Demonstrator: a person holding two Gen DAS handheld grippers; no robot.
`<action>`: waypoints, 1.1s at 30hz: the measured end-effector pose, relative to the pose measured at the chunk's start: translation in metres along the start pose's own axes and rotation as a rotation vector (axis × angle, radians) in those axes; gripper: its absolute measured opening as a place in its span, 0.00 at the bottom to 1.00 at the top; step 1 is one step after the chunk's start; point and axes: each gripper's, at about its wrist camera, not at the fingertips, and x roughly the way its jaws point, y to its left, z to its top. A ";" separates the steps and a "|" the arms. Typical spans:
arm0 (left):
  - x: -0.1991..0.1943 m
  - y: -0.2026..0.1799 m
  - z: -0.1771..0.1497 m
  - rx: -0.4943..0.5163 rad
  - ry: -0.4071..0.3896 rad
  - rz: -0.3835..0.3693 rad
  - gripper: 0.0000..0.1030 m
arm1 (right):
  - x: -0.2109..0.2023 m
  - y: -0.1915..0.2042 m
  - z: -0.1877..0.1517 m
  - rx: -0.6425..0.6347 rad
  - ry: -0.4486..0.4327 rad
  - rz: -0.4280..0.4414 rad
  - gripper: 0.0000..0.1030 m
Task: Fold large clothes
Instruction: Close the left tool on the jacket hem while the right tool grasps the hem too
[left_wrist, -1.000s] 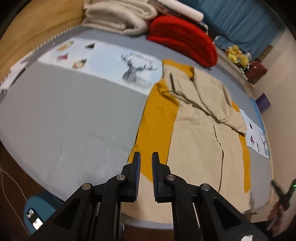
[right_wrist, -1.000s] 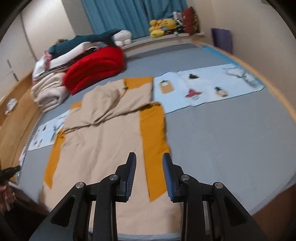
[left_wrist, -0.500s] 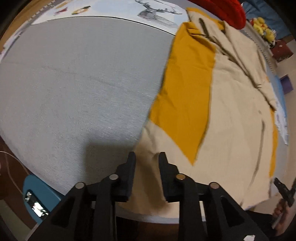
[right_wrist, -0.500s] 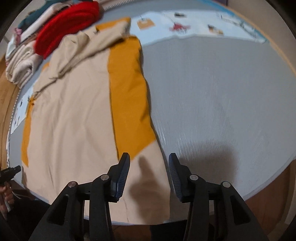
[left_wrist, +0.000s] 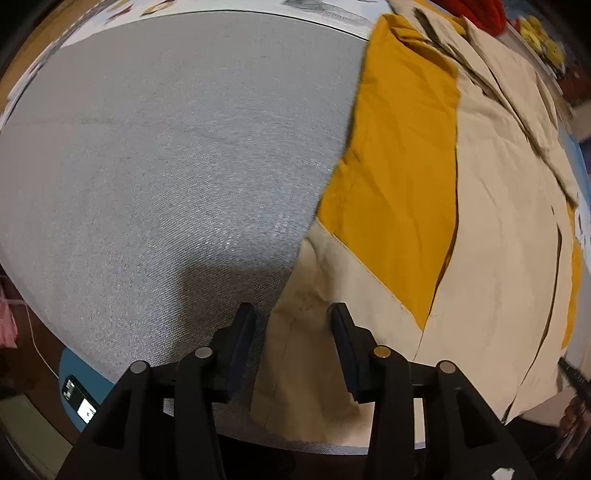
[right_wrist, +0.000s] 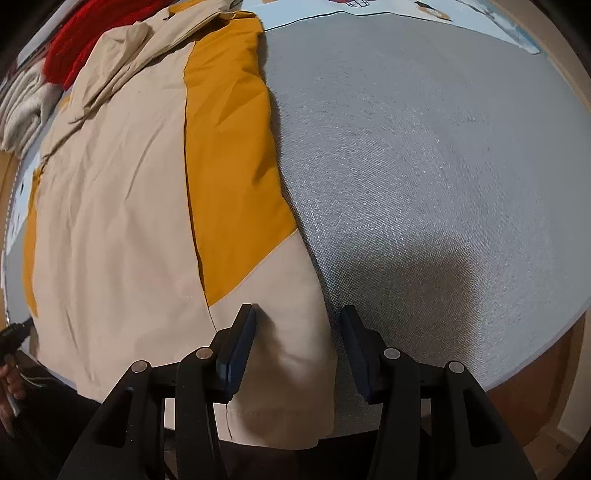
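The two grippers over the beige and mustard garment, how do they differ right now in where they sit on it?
The left gripper straddles the garment's left side edge near the hem; the right gripper straddles its right side edge. On the left gripper, the outer finger is over the grey cover; on the right, likewise mirrored. The left's jaws have just been opening, the right's closing. Both are open, with cloth between the fingers, not yet pinched.

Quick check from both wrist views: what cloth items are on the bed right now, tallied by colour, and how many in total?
Beige and mustard garment: 1
Red blanket: 1
Off-white folded bedding: 1
Light blue printed cloths: 2 strips in view
Total: 5, all lying on the grey bed cover.
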 end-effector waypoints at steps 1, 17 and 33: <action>0.000 -0.002 -0.001 0.018 -0.006 0.005 0.21 | -0.001 0.003 -0.001 -0.013 0.000 0.020 0.23; -0.003 0.020 -0.011 -0.110 0.049 -0.130 0.23 | -0.005 -0.009 -0.011 0.026 0.009 0.024 0.25; -0.034 -0.009 -0.027 0.084 -0.059 -0.082 0.02 | -0.038 0.012 -0.007 -0.027 -0.129 0.071 0.04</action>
